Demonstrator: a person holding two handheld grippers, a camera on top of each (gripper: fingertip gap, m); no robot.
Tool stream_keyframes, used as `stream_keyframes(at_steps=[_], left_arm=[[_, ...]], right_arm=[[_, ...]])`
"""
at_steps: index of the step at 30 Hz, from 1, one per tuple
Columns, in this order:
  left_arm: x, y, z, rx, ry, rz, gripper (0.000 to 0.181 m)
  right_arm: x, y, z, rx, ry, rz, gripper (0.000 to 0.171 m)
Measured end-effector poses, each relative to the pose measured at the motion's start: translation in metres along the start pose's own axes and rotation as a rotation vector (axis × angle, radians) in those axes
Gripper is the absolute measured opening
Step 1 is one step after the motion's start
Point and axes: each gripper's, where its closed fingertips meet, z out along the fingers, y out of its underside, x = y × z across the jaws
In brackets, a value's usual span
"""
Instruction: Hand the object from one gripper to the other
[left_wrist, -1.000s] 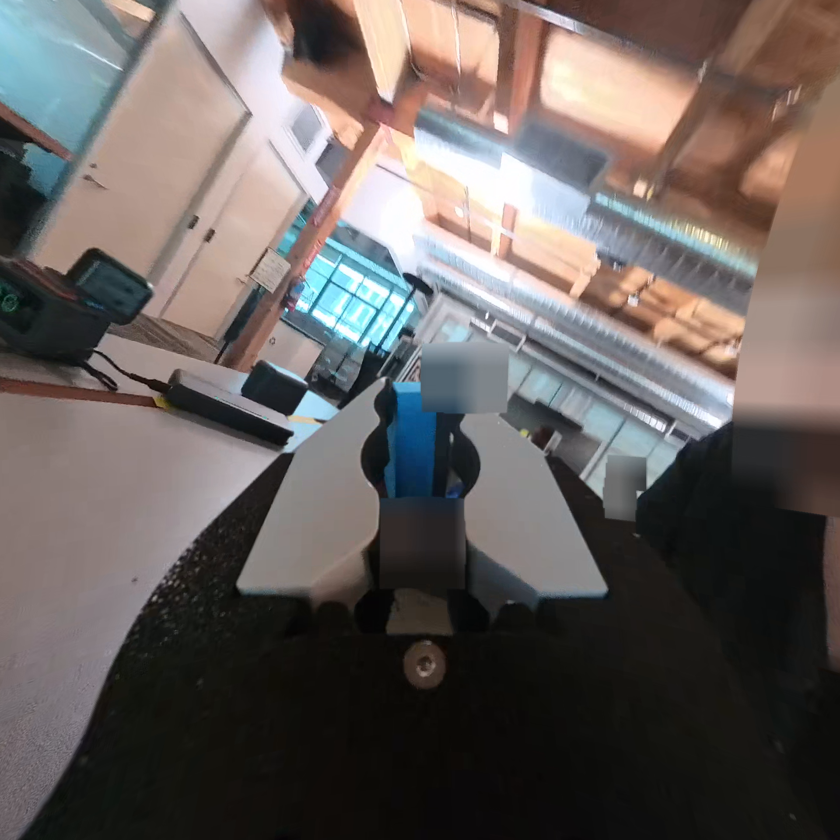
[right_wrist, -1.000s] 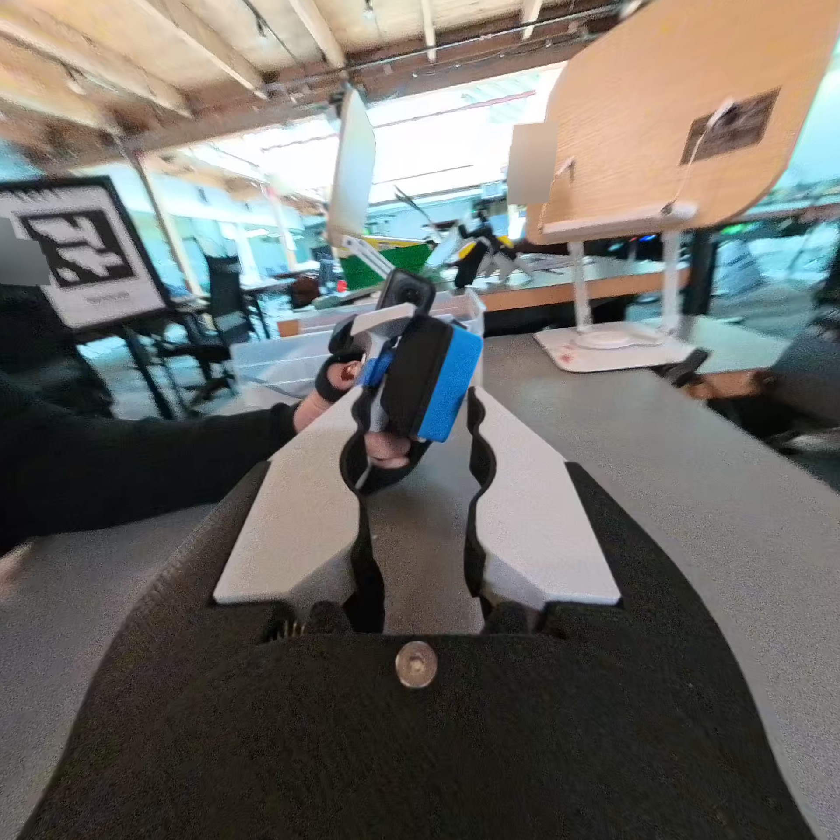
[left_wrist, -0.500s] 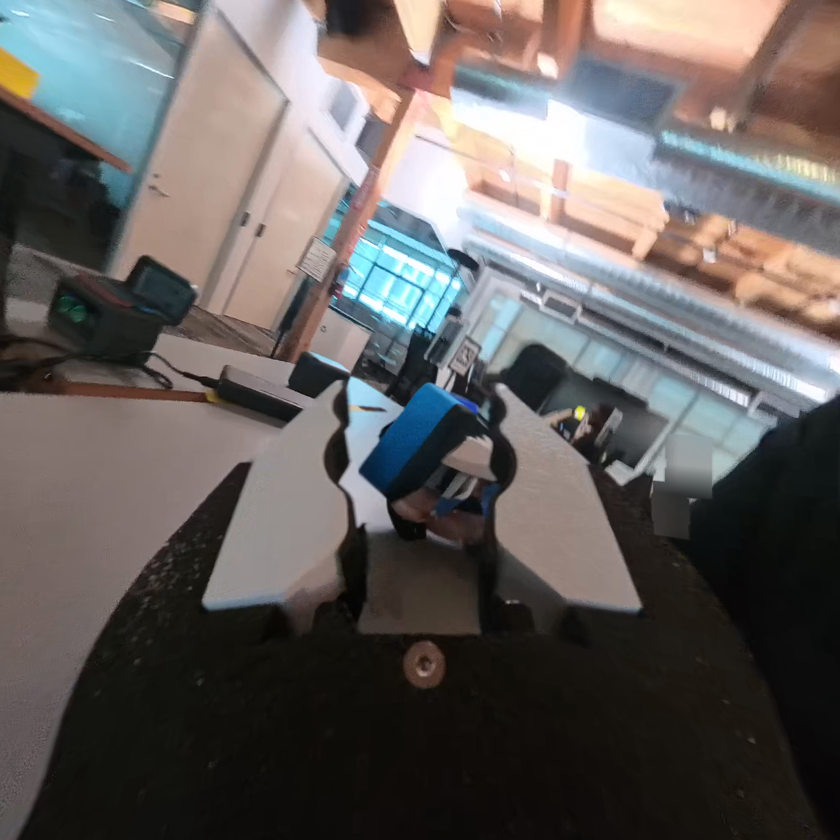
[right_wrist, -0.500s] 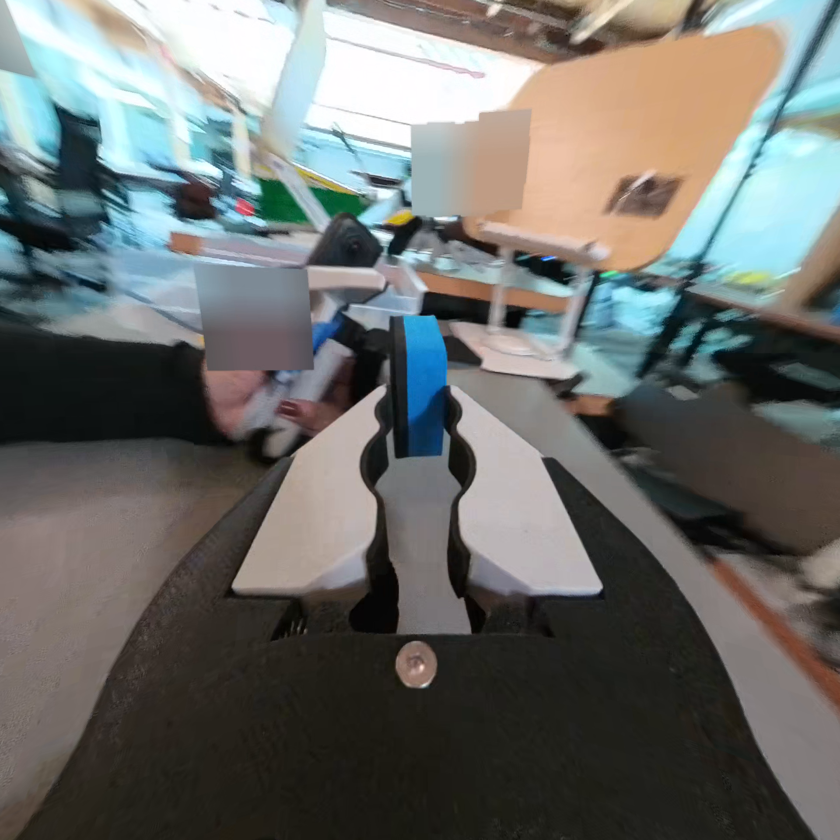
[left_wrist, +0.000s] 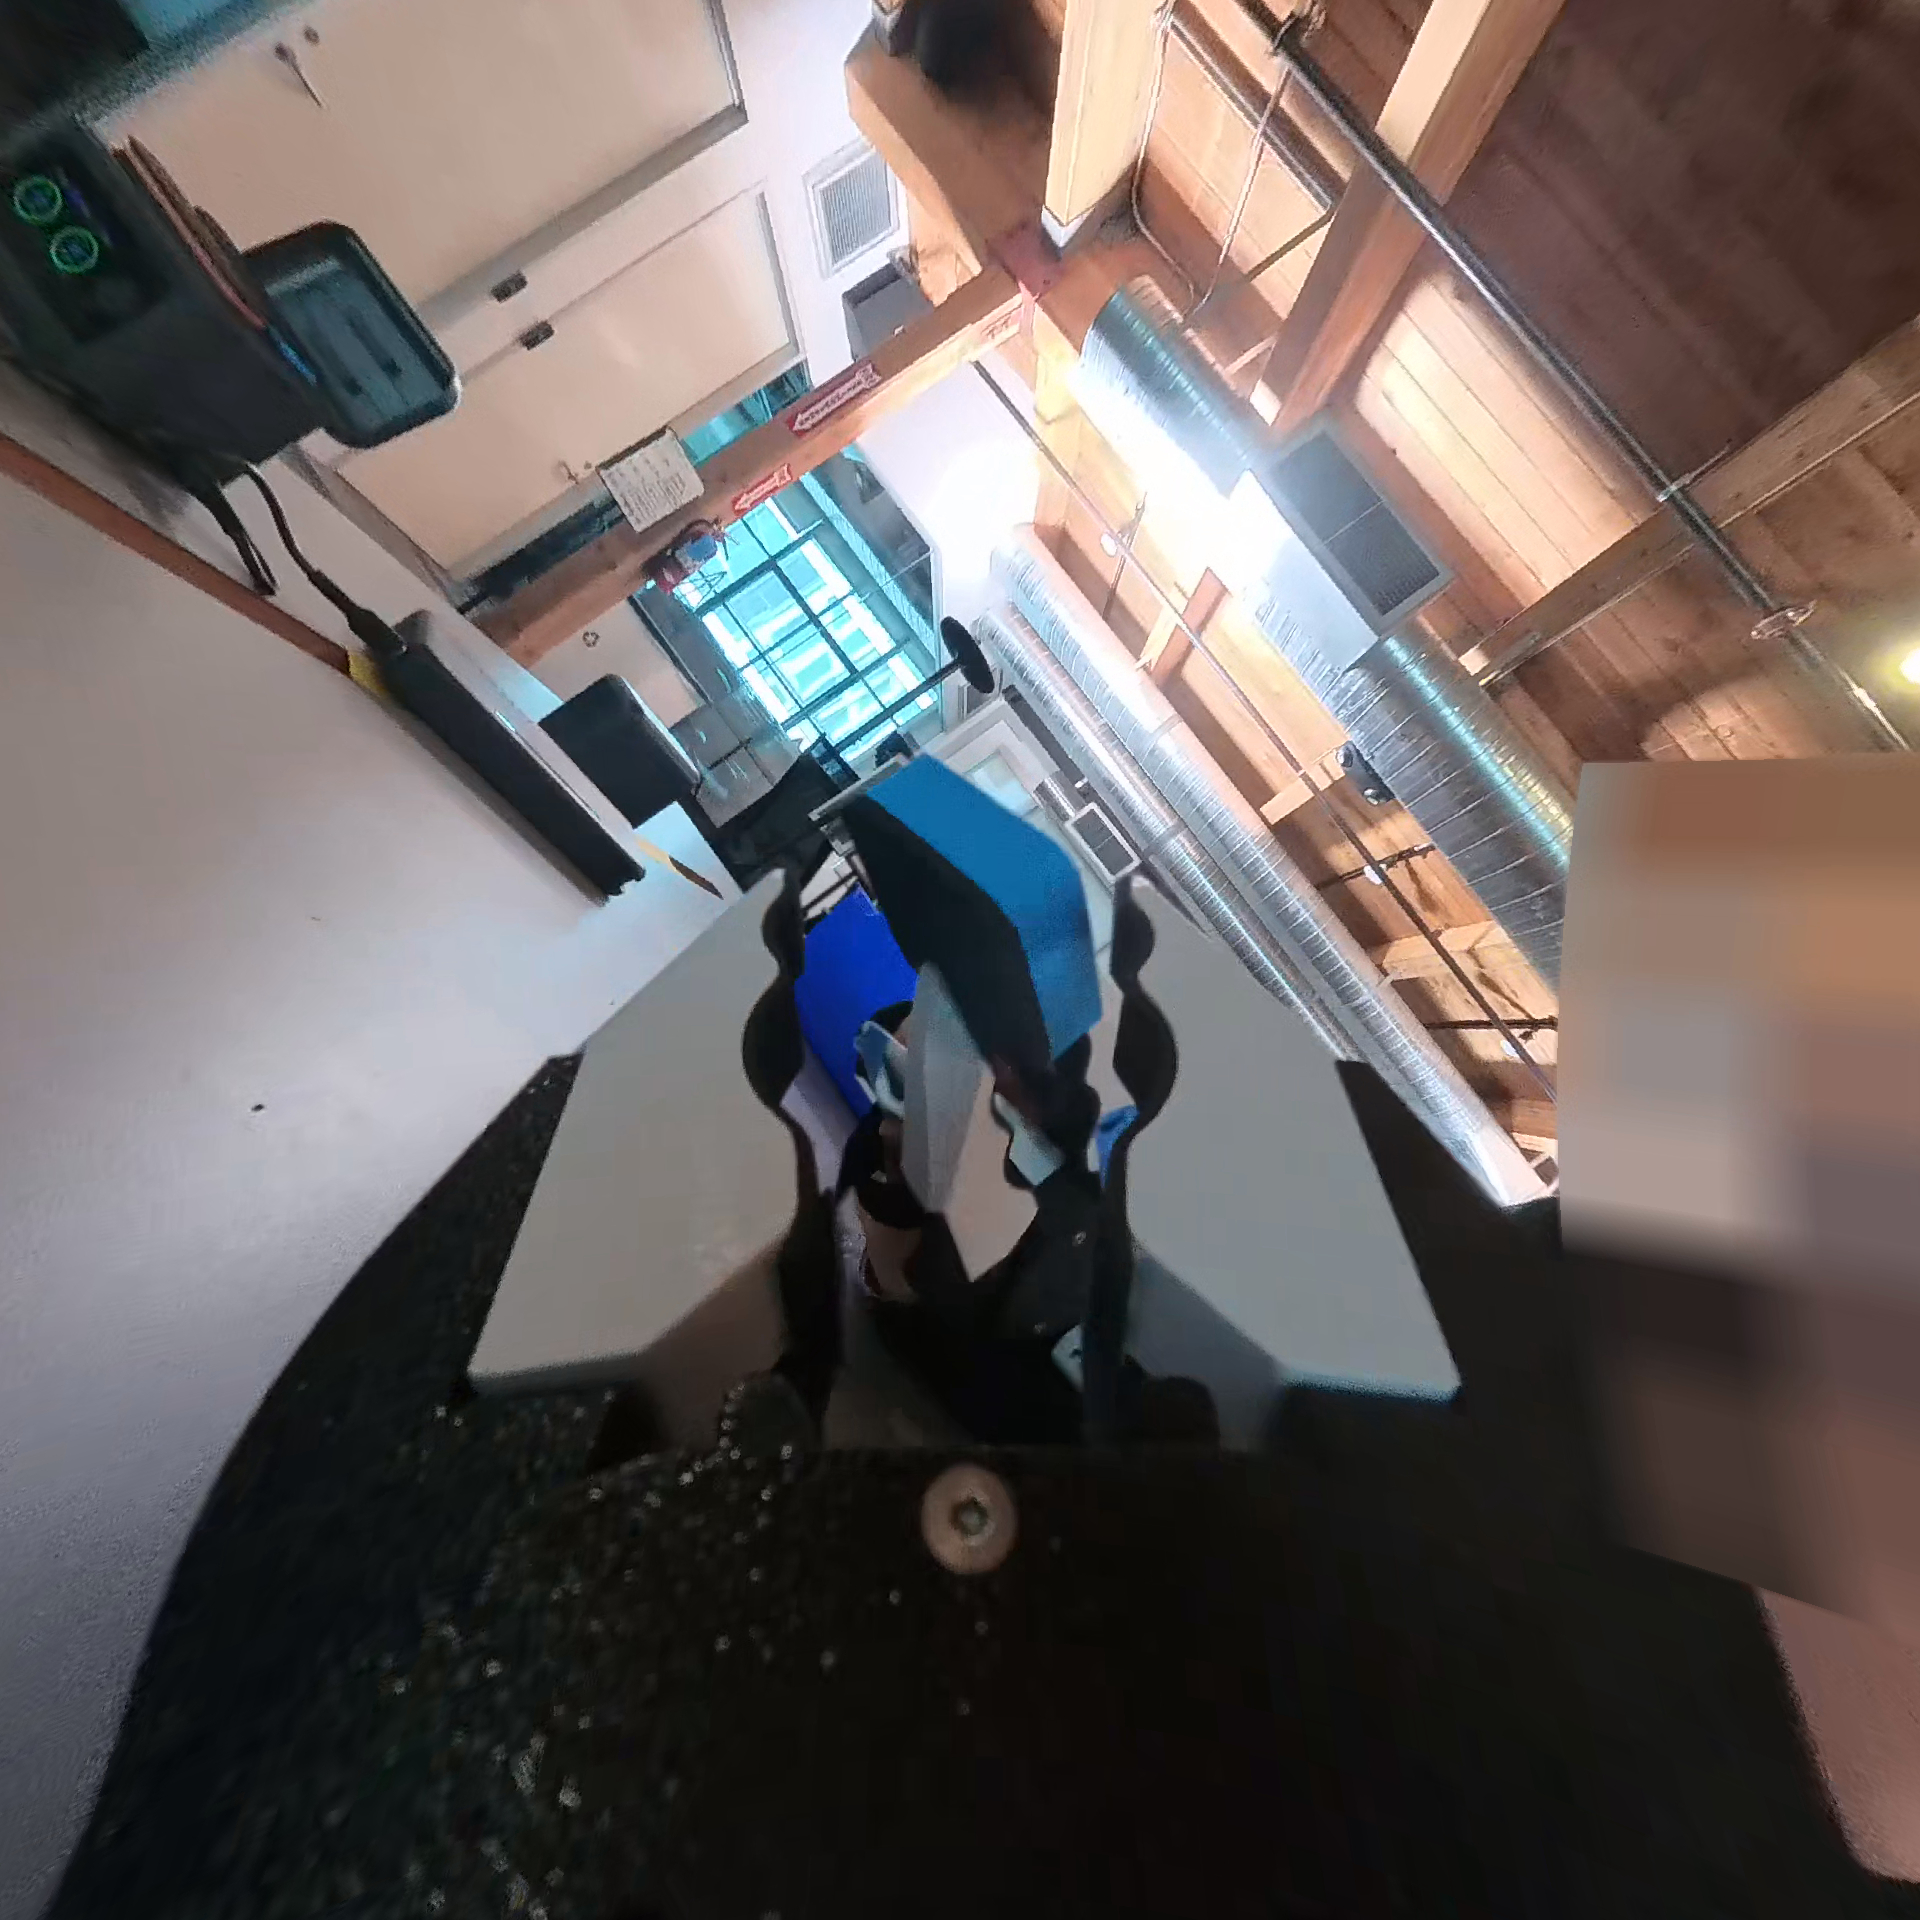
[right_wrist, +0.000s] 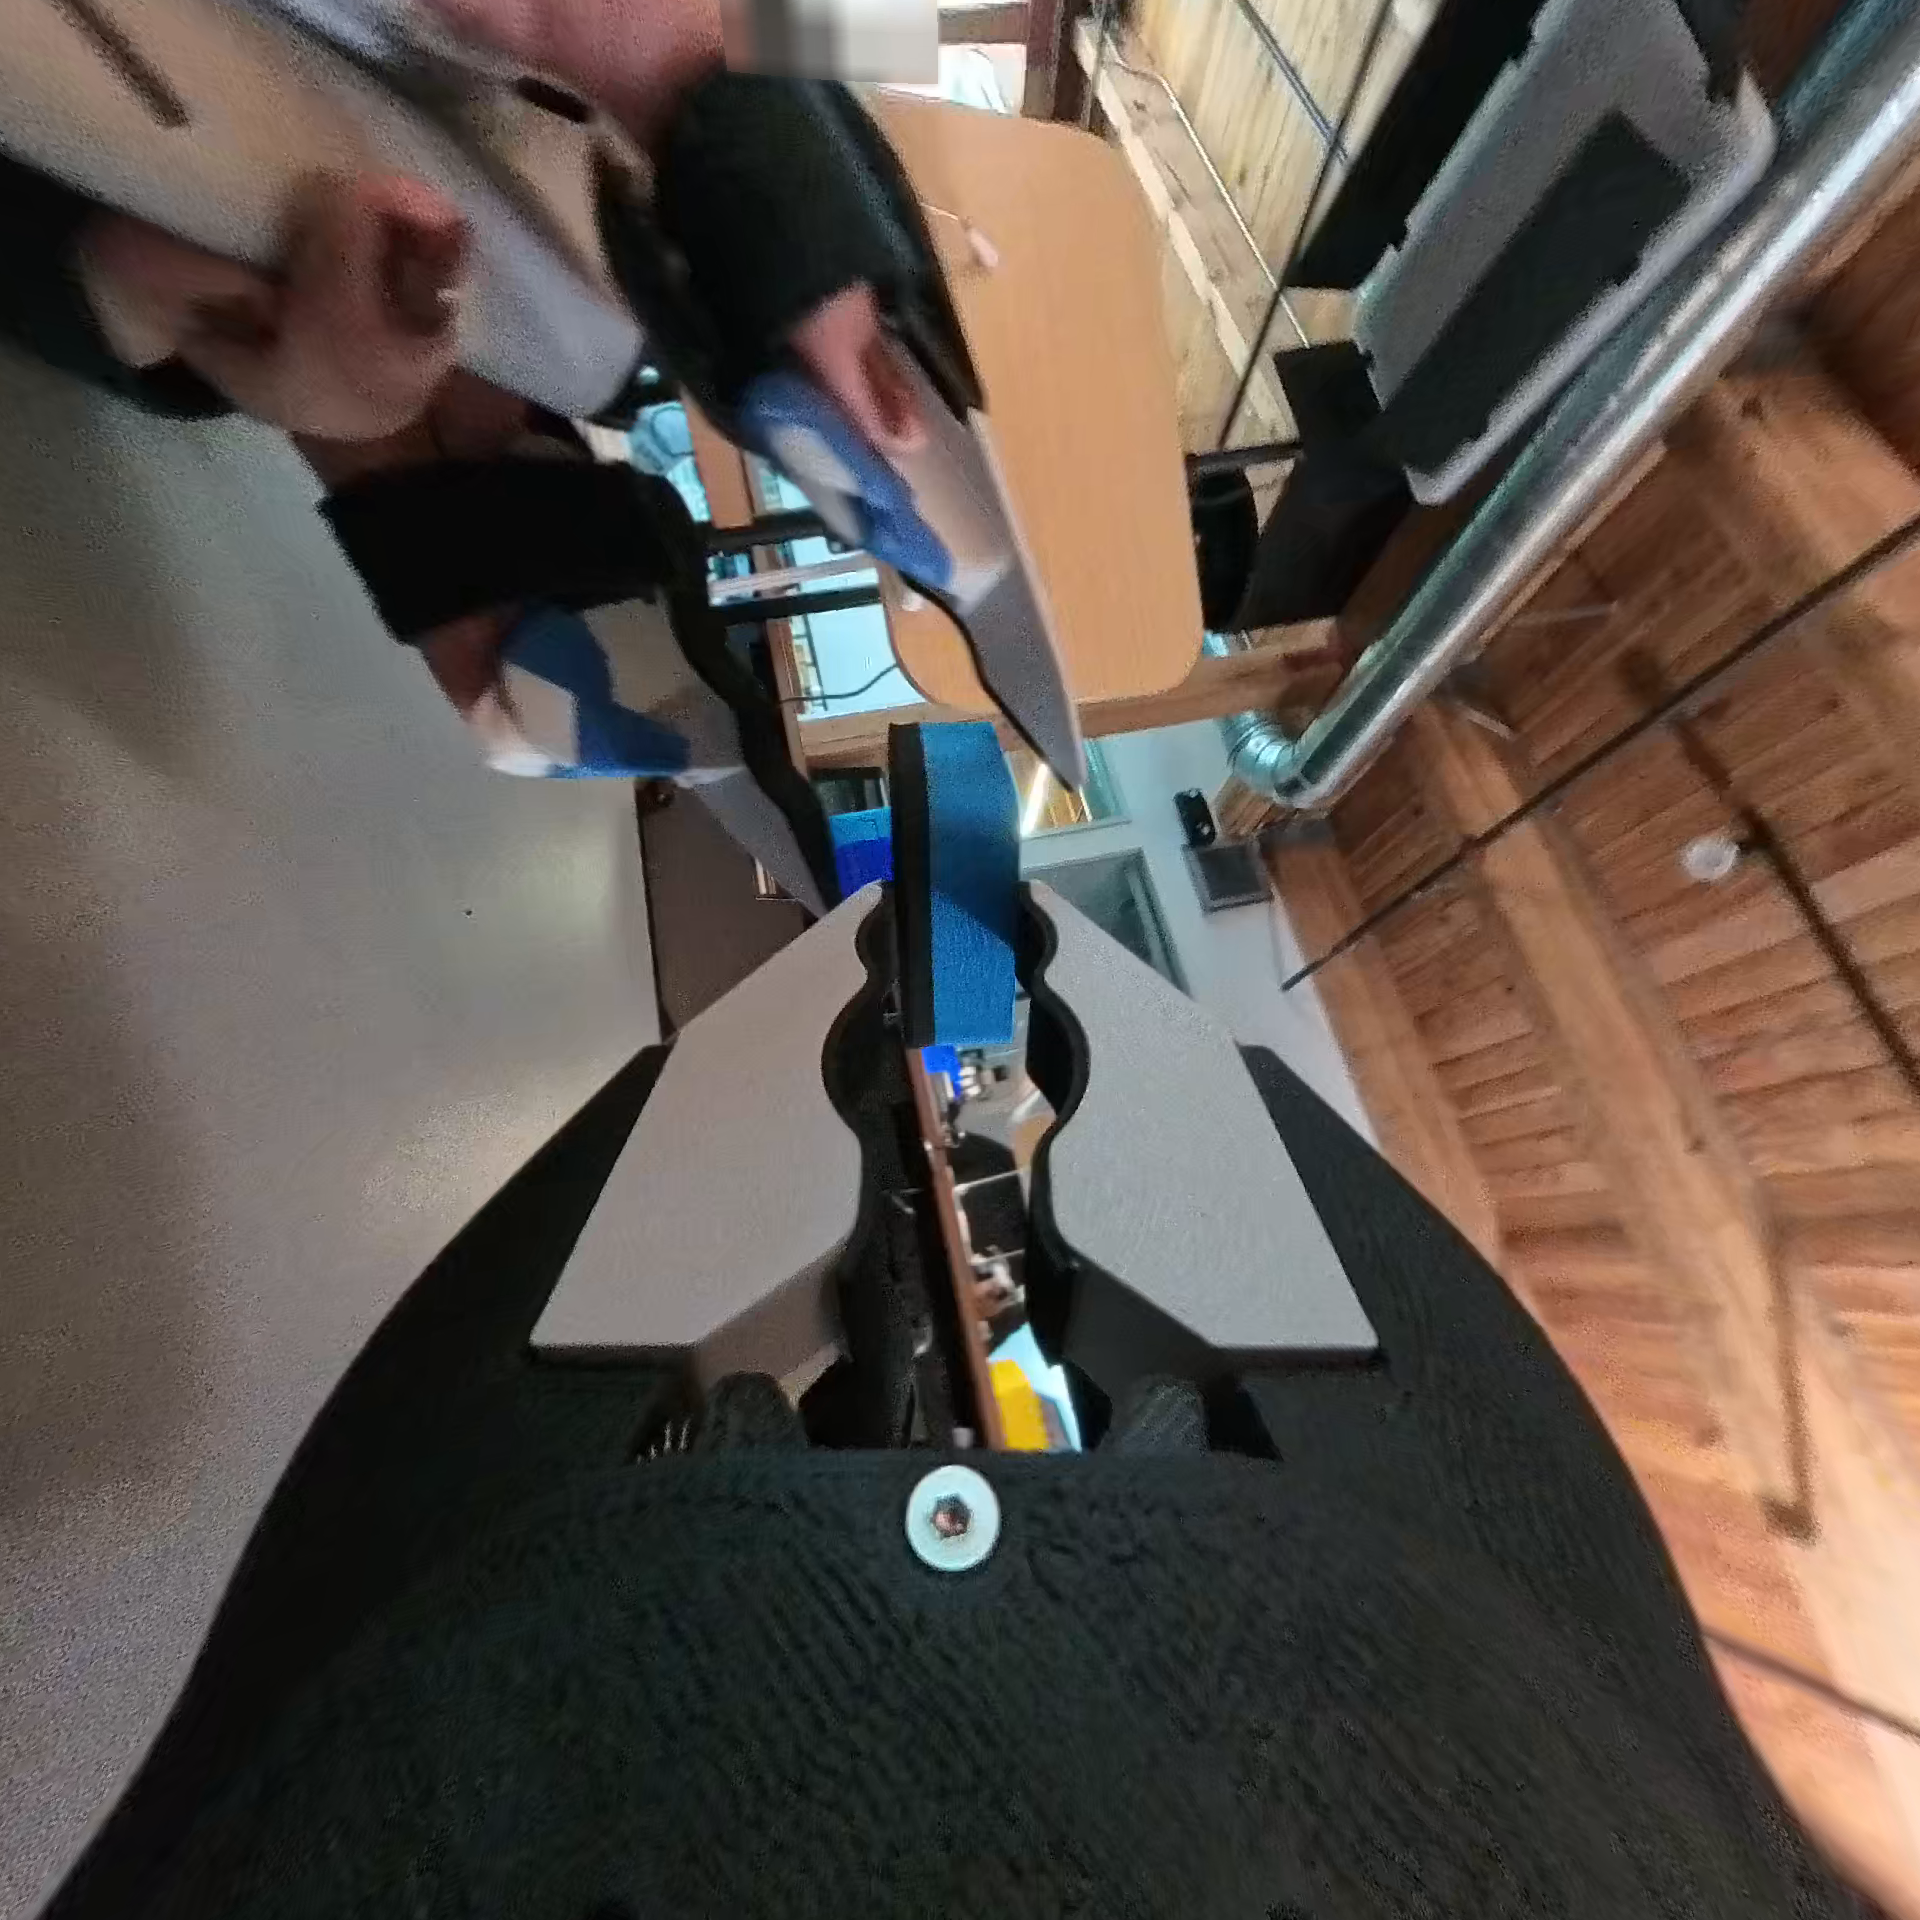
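The object is a flat foam pad (right_wrist: 966, 831), blue on one face and black on the other. My right gripper (right_wrist: 956, 909) is shut on it and holds it edge-on in the air. My left gripper (left_wrist: 956, 914) is open, and its fingers stand on either side of the pad (left_wrist: 997, 935). In the right wrist view the left gripper's two grey fingers (right_wrist: 1023, 665) straddle the pad's far end. The right gripper (left_wrist: 987, 1091) shows beyond the pad in the left wrist view. Hands in black fingerless gloves (right_wrist: 790, 229) hold the left gripper.
A grey table (left_wrist: 208, 935) lies to the left and carries a black device with a screen (left_wrist: 208, 312) and a black power brick (left_wrist: 499, 758). A wooden board on a stand (right_wrist: 1081, 416) is behind. Both views tilt up toward wooden ceiling beams and metal ducts (right_wrist: 1558, 436).
One second ago my left gripper held the pad. It then passed to my right gripper and the left opened. Both grippers have since rolled and tilted upward, staying close together.
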Motion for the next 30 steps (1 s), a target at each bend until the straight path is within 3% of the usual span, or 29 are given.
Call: stream_keyframes(at_steps=[5, 7, 11, 17, 20, 25, 30], left_arm=[[0.005, -0.002, -0.004, 0.013, 0.038, -0.017, 0.031], [0.011, -0.004, -0.005, 0.021, 0.043, 0.055, 0.021], [0.018, -0.005, -0.004, 0.031, 0.012, 0.267, 0.02], [0.029, -0.007, -0.007, 0.019, -0.146, 0.828, 0.021], [0.03, -0.003, -0.007, -0.036, -0.261, 1.134, 0.021], [0.025, 0.003, -0.001, -0.138, -0.496, 1.725, 0.022], [0.015, 0.015, 0.004, -0.322, -0.678, 2.229, 0.021]], right_arm=[[-0.009, -0.015, 0.002, 0.034, -0.013, -0.086, 0.023], [-0.015, -0.023, -0.001, 0.093, -0.061, -0.004, 0.031], [-0.017, -0.029, -0.005, 0.189, -0.173, 0.319, 0.044], [-0.004, -0.009, -0.006, 0.207, -0.254, 0.805, 0.04], [-0.009, -0.003, -0.009, 0.241, -0.437, 1.184, 0.032], [0.012, 0.011, -0.009, 0.368, -0.641, 1.918, 0.06], [0.011, 0.013, -0.01, 0.402, -0.834, 2.278, 0.06]])
